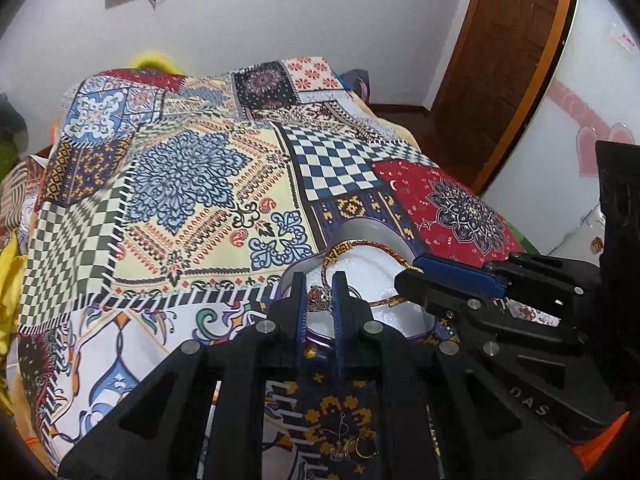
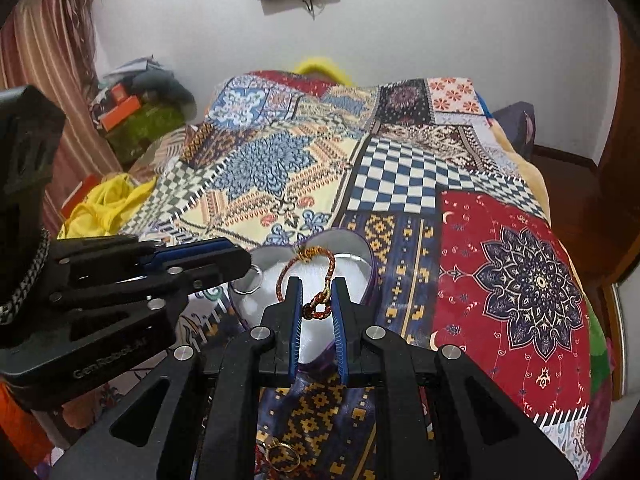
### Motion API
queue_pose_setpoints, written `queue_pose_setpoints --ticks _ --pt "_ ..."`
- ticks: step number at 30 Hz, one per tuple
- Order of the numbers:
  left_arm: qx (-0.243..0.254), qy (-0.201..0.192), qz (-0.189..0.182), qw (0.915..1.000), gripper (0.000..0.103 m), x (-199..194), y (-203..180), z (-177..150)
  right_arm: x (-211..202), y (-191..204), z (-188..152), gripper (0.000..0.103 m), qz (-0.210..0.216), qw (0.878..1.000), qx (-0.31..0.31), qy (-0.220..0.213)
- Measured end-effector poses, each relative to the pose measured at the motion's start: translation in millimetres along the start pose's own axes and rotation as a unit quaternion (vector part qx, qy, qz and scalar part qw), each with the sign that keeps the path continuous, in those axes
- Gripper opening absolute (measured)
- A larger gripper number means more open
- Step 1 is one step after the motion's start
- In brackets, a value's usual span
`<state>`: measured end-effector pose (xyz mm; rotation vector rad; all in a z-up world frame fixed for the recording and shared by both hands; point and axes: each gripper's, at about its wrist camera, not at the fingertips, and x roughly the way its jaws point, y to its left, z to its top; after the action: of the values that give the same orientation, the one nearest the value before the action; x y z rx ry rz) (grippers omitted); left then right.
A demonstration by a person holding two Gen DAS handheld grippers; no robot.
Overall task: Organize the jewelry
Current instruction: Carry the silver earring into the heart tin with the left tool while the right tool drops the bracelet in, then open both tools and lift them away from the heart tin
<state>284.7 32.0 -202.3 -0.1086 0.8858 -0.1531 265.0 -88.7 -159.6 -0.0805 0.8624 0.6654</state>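
- Right gripper (image 2: 316,282): sits nearly clenched over the heart-shaped box (image 2: 360,248), pinching what looks like the knotted clasp end of the braided red-and-gold bracelet (image 2: 316,254).
- Bracelet: arches up out of the box instead of lying flat, which suggests being held by that end; probably gets gripped there because the knot gives the thin cord some bulk to catch.
- Left gripper (image 1: 318,280): stays fully clenched, tips poised at the near edge of the same box; shows a small pinkish ring-like piece (image 1: 318,294) between the fingers, though cannot tell whether pinched or merely lying beneath.
- Both grippers: tilt downward and crowd the box from either side, tips near each other but apart; seems aimed at laying one piece down while steadying or adding another.
- Box: rests open on the patchwork quilt (image 2: 400,184), close to the near edge of the bed, within easy reach; has a purple rim, silvery inner wall and a white padded lining.
- Contents: holds the lower part of the bracelet and a couple of silver rings (image 2: 245,289) on the lining just beside the left gripper's tip.
- Loose pieces (image 2: 284,456): lie outside the box on the quilt, under the grippers; look like gold hoops or rings, apparently not yet sorted.
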Motion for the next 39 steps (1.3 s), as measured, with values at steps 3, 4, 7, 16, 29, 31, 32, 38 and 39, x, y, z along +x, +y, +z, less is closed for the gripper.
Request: queue_pose_setpoints --ticks 3,4,7,16,29,31,32,38,39 --pt "0.001 0.002 -0.003 1.0000 0.011 3 -1 1 1 -1 0 0.015 0.001 1.000 -0.004 0.006" --pt "0.002 0.003 -0.004 1.0000 0.011 3 -1 1 1 -1 0 0.015 0.000 1.000 -0.006 0.008" --pt "0.005 0.004 -0.006 1.0000 0.011 3 -3 2 1 0 0 0.017 0.000 1.000 -0.012 0.008" --pt "0.014 -0.010 0.000 0.9999 0.012 -13 -5 7 -6 4 1 0.017 -0.004 1.000 -0.023 0.010" --pt "0.000 -0.066 0.022 0.9976 0.032 -77 -3 8 -47 15 8 0.030 -0.015 0.999 -0.019 -0.023" --pt "0.002 -0.075 0.026 0.9968 0.034 -89 -6 6 -58 20 9 0.030 -0.015 0.999 -0.022 -0.034" --pt "0.004 -0.079 0.027 0.9965 0.036 -94 -7 5 -64 23 9 0.030 -0.015 0.999 -0.024 -0.040" --pt "0.016 -0.102 0.040 0.9938 0.041 -125 -16 -6 -93 37 6 0.030 -0.019 0.997 -0.039 -0.066" --pt "0.018 -0.106 0.045 0.9932 0.042 -129 -17 -8 -97 39 5 0.030 -0.020 0.997 -0.040 -0.069"
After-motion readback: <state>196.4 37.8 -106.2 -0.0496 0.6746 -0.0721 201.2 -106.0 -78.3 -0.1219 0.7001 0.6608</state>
